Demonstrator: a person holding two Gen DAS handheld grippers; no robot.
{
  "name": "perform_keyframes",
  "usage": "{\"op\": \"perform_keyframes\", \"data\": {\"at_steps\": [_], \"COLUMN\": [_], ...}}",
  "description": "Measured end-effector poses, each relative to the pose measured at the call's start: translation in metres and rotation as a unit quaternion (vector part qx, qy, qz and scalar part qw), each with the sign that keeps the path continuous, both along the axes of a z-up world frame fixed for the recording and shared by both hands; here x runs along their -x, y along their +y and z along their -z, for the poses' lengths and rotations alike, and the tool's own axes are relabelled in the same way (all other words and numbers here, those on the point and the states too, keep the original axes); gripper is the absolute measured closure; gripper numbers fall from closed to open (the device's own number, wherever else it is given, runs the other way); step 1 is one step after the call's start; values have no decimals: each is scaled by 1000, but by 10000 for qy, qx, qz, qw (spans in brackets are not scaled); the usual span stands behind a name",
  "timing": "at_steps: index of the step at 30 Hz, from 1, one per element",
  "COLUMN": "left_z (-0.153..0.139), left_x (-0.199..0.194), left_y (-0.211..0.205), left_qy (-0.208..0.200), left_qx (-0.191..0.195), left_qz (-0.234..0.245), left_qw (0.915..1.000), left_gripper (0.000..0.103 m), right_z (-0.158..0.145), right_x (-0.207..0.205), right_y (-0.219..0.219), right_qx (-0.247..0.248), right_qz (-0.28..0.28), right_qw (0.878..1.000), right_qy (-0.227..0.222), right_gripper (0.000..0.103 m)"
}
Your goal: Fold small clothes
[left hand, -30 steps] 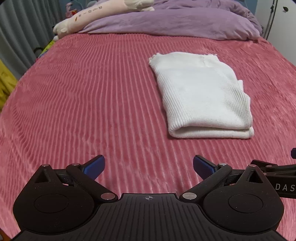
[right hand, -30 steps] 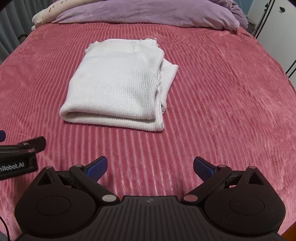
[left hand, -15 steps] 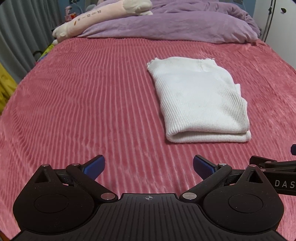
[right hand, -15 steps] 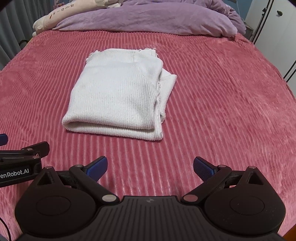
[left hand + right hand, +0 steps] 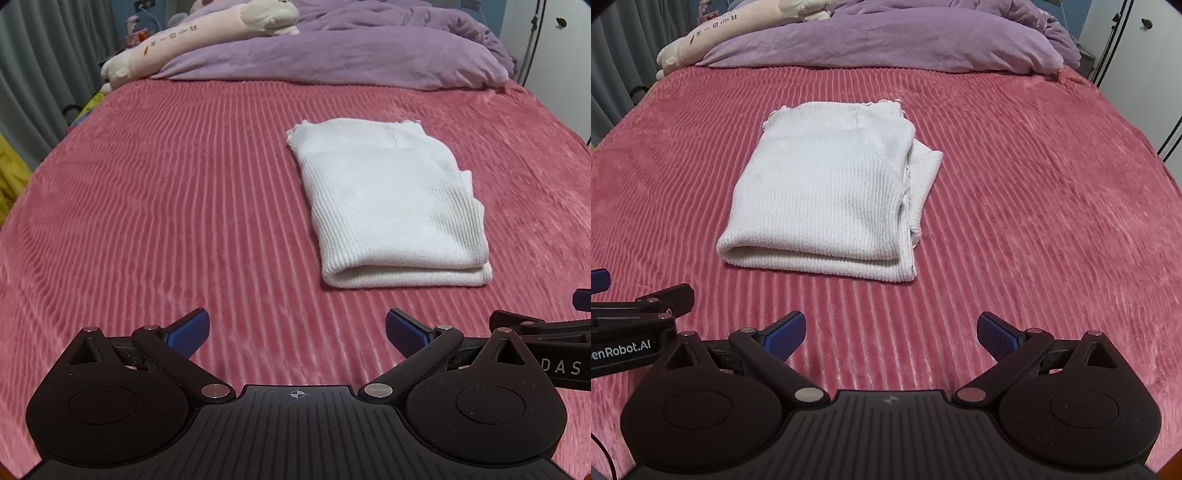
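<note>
Two hand-held grippers hover low over the near edge of the bed [image 5: 147,192], each with its blue-padded jaws spread wide and nothing between them: the left hand-held gripper [image 5: 297,328] and the right hand-held gripper [image 5: 891,330]. A folded white knit garment [image 5: 384,199] lies flat on the pink ribbed bedspread, about midway between the bed's near edge and the purple duvet [image 5: 332,55] heaped along the far edge, well apart from both tools. From the right wrist view, the loose layered edges on the garment's right side show plainly, with one flap sticking out past the top layer; the left wrist view shows mostly its smooth left fold and the long plush toy [image 5: 207,33] lying on the duvet. Each view also catches the other tool at its side margin. Compared with a second ago, both cameras sit farther back and slightly higher, so the garment appears smaller and more of the duvet is visible; the garment itself has not shifted.
</note>
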State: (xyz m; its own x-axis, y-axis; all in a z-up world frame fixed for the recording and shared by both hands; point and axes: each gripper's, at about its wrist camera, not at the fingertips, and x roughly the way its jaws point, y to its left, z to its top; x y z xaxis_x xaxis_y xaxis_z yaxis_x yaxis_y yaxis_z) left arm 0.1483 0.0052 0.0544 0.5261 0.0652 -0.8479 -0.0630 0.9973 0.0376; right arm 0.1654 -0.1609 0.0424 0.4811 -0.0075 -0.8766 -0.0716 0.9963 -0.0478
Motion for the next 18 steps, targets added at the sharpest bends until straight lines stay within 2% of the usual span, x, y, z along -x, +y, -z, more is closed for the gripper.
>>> {"op": "perform_keyframes", "data": {"at_steps": [18], "left_z": [-2], "left_x": [-3], "left_y": [-2], "left_qy": [-11], "left_qx": [-45], "left_qz": [59], "left_qw": [10000], "left_gripper": [0], "right_z": [-3], "right_x": [-1], "right_y": [-3], "right_qx": [-22], "right_qz": [-1], "right_qw": [10000], "right_qy": [-46], "right_gripper": [4]}}
